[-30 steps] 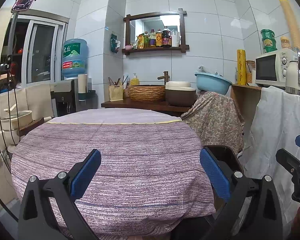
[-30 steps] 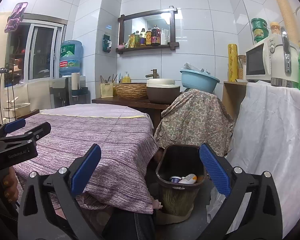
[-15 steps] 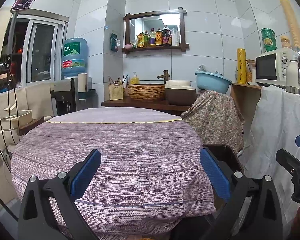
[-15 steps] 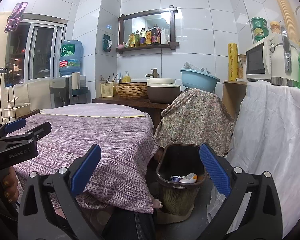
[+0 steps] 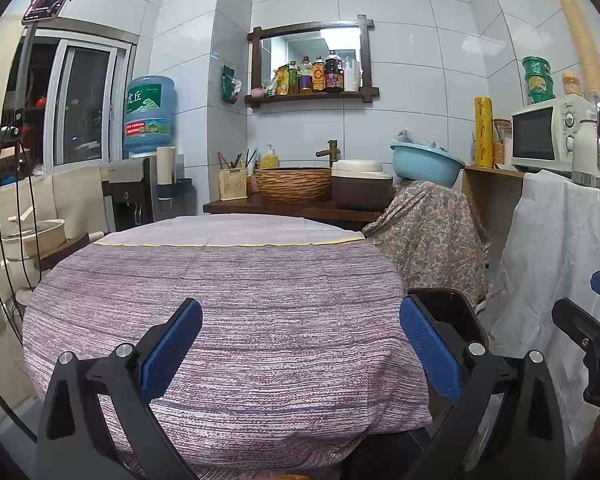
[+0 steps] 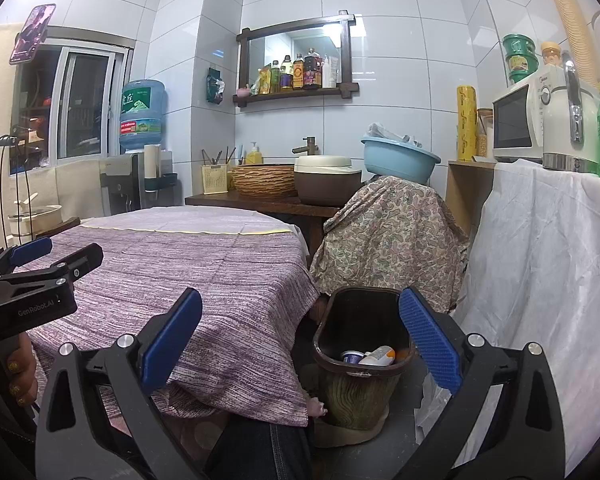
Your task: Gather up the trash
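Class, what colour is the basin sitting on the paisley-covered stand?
Light blue basin; clearest in the right wrist view.

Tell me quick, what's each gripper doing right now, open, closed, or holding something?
Left gripper: open, holding nothing, above the table.
Right gripper: open, holding nothing, by the trash bin.

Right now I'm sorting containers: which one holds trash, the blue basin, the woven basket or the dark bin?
The dark bin on the floor beside the table; discarded packaging lies inside.
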### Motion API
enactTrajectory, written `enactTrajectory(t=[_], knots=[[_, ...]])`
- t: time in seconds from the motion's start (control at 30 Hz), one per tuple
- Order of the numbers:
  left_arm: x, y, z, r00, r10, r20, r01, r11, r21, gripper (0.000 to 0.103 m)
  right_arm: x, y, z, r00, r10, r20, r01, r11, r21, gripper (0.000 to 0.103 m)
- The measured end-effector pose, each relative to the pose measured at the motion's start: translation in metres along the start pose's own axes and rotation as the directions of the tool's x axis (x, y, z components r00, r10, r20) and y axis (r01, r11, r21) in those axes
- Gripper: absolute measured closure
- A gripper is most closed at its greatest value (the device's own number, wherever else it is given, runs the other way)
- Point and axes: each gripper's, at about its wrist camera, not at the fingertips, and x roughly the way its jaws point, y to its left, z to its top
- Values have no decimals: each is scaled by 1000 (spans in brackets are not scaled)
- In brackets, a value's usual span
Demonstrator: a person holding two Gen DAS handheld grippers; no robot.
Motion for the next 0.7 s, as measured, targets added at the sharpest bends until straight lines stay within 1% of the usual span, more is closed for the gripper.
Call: enactTrajectory(t=[0.7], knots=[[-2,0,-4,1000,-2,4,2,1000,-1,5,1,2,-2,1000,5,-4,-5,1000,1,6]])
